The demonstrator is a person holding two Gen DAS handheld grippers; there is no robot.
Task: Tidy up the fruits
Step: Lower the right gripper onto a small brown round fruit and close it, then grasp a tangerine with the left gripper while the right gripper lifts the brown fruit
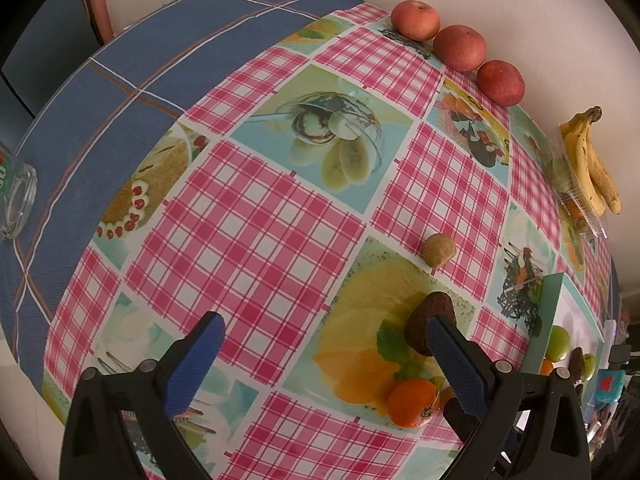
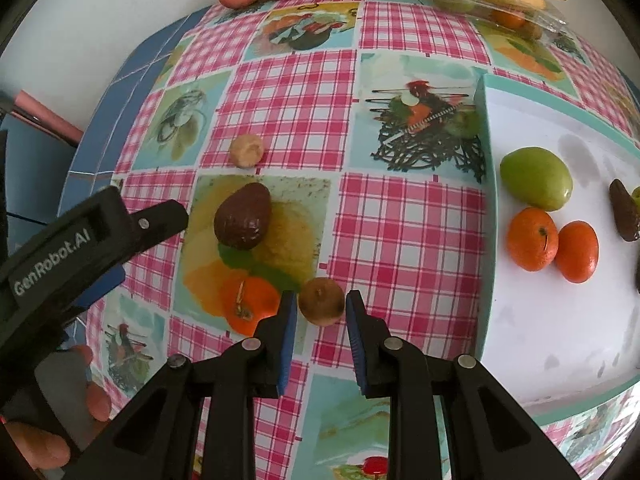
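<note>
Fruits lay on a checked tablecloth (image 2: pixel 400 240) against a white wall, a tray (image 2: pixel 520 320) held a green fruit (image 2: pixel 536 178) and two tangerines (image 2: pixel 532 239), and both grippers, left gripper (image 1: pixel 320 344) and right gripper (image 2: pixel 321 312), were released.
</note>
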